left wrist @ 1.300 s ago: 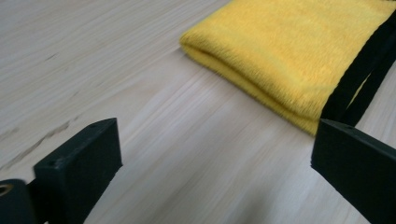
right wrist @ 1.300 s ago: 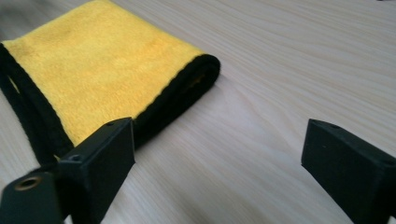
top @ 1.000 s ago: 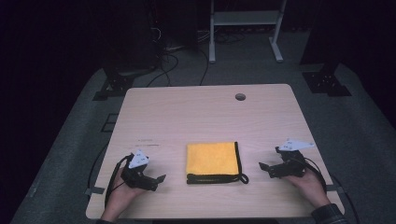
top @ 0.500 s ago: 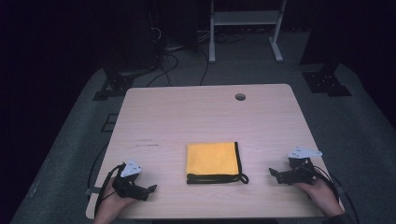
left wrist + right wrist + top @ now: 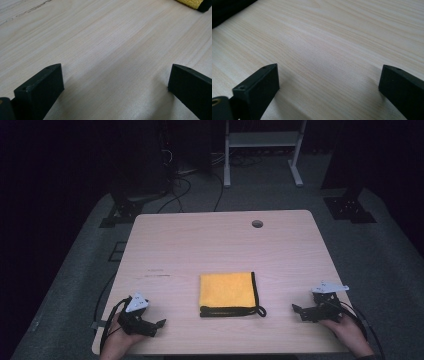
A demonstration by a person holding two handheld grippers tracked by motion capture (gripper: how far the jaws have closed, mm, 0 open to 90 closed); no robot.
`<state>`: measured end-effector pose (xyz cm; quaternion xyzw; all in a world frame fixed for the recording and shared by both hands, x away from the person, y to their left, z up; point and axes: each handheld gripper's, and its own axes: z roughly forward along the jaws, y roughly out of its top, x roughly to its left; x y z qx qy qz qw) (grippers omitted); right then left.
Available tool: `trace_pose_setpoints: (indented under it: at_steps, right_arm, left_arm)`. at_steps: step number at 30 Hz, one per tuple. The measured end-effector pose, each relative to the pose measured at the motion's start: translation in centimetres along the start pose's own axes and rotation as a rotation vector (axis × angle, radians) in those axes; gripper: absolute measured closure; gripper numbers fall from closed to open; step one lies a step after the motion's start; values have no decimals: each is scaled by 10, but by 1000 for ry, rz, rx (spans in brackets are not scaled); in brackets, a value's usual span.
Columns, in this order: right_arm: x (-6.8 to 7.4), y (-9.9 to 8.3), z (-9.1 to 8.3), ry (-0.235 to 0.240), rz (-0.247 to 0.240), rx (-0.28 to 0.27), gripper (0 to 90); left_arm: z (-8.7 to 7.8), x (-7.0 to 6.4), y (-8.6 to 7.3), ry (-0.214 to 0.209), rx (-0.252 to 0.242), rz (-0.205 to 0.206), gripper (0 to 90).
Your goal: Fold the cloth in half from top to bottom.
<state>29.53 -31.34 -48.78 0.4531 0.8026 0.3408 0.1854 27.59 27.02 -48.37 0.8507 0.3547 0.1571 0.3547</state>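
Cloth (image 5: 227,290), yellow w/ black edging, folded, lies flat at table (image 5: 220,245) centre-front, its black loop trailing off the near right corner. Left gripper (image 5: 159,324) sits at the near left corner, jaws spread wide over bare wood. Right gripper (image 5: 296,311) near the right edge, jaws likewise spread, nothing btwn them. Both well apart from cloth.

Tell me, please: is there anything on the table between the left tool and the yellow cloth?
Nothing visible. In the high view, only bare table lies between the left tool and the folded yellow cloth. The left gripper view shows plain wood ahead of the open jaws, with the cloth's corner at the top right.
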Motion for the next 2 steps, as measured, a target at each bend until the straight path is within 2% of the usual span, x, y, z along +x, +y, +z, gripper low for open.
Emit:
trace_pose_setpoints:
  at_steps: [2]
  right_arm:
    - [0,0,0,0,0,0,21]
  left_arm:
    - [0,0,0,0,0,0,0]
